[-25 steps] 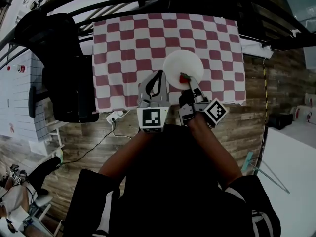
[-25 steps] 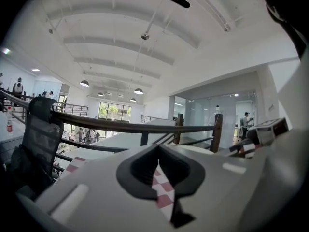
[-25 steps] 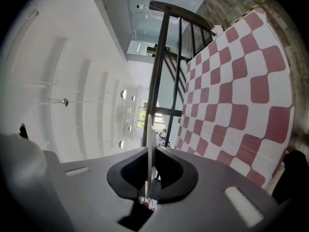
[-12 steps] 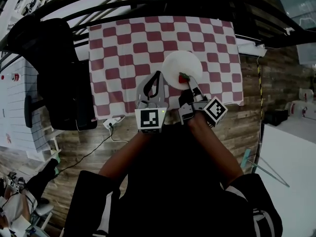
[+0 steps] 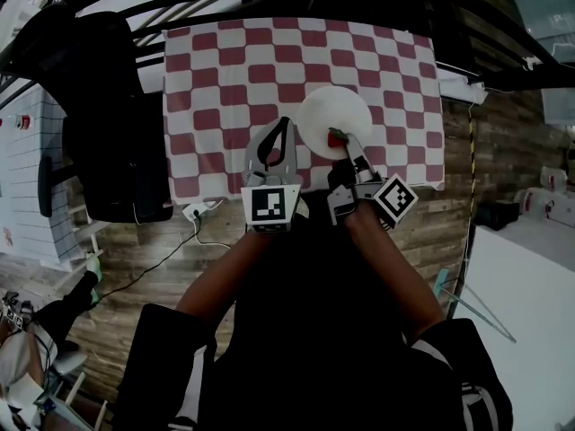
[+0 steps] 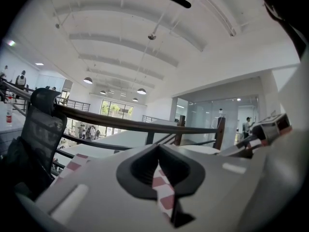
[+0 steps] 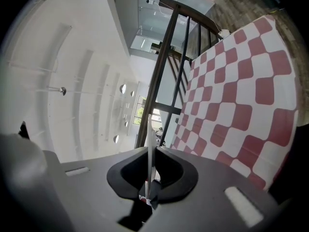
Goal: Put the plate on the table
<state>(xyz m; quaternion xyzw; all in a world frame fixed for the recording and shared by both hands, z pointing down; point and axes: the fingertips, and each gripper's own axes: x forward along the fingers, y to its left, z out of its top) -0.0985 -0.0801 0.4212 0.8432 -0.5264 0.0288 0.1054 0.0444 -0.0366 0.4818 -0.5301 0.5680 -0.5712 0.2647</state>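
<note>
Little has shifted over the last second. The right hand-held gripper [image 5: 339, 141] stays clamped on the near rim of the white plate [image 5: 334, 113], above the checked tabletop [image 5: 216, 70]. The left hand-held gripper [image 5: 284, 126] is closed and empty. Release is still pending.

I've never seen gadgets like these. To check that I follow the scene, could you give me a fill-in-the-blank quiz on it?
The right gripper is clamped on the rim of a white ____.
The tablecloth is checked white and ____.
The left gripper holds ____.
Missing words: plate; red; nothing.
</note>
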